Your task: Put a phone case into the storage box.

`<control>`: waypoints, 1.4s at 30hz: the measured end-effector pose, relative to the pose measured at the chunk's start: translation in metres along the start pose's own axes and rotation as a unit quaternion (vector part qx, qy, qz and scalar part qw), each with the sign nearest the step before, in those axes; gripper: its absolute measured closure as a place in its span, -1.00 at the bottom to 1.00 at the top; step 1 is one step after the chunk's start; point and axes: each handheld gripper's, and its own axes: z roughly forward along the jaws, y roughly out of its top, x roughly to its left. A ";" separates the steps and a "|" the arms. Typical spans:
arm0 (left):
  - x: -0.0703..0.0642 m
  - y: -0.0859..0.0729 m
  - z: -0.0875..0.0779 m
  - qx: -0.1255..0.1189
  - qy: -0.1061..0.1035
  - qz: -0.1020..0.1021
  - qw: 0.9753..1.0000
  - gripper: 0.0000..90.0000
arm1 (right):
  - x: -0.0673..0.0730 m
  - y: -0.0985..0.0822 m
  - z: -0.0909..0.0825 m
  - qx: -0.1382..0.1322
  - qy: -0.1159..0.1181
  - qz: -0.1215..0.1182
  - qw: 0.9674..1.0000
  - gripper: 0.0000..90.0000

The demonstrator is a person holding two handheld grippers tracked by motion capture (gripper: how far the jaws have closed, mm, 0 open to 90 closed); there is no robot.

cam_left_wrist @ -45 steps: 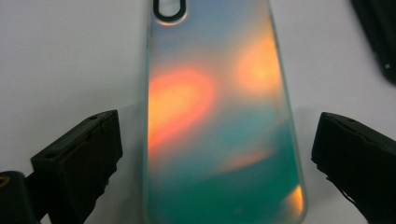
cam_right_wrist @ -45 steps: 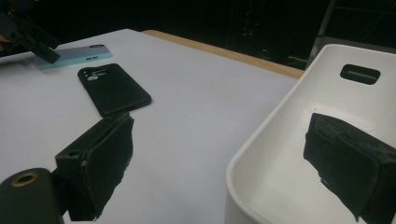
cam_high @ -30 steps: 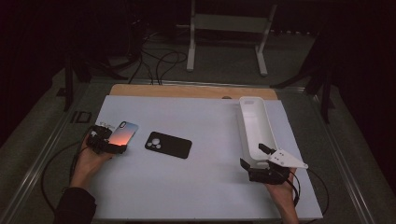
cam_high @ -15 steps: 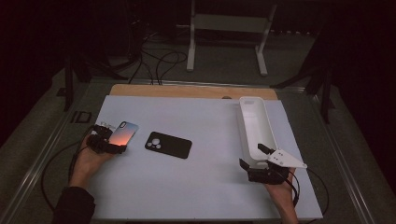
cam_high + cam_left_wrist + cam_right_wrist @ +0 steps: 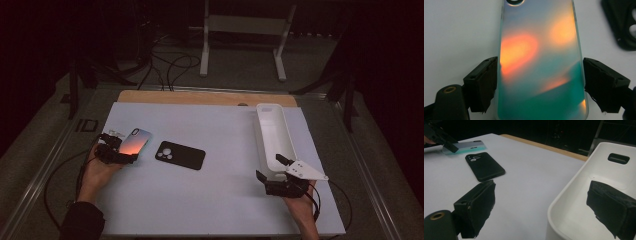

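Observation:
An iridescent phone case (image 5: 539, 50) lies flat on the white table, at its left side (image 5: 136, 141). My left gripper (image 5: 540, 85) has it between its jaws; they have just been closing, and both pads (image 5: 484, 85) now touch its long edges. A black phone case (image 5: 181, 155) lies just right of it, camera holes up. My right gripper (image 5: 270, 167) stands open at the near end of a white tray (image 5: 260, 132). One jaw is inside the tray, the other outside over the table (image 5: 541, 205).
The long white tray (image 5: 574, 195) holds nothing that I can see. A wooden strip (image 5: 200, 96) runs along the table's far edge. Cables and a stand's legs lie on the dark floor beyond. The right gripper view takes in the black case (image 5: 485, 166) and, beyond it, the iridescent case (image 5: 466, 146).

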 end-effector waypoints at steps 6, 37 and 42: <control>-0.005 0.002 -0.014 -0.039 -0.008 -0.008 0.999 -0.62 | -0.001 0.000 0.000 -0.001 -0.001 0.002 1.000 -0.82; -0.070 -0.003 -0.051 -0.168 -0.024 0.045 0.984 -0.62 | -0.001 0.000 0.000 0.000 -0.001 0.005 1.000 -0.82; -0.081 -0.004 -0.055 -0.183 -0.034 0.060 0.981 -0.62 | 0.000 0.000 0.001 0.002 -0.001 0.004 1.000 -0.82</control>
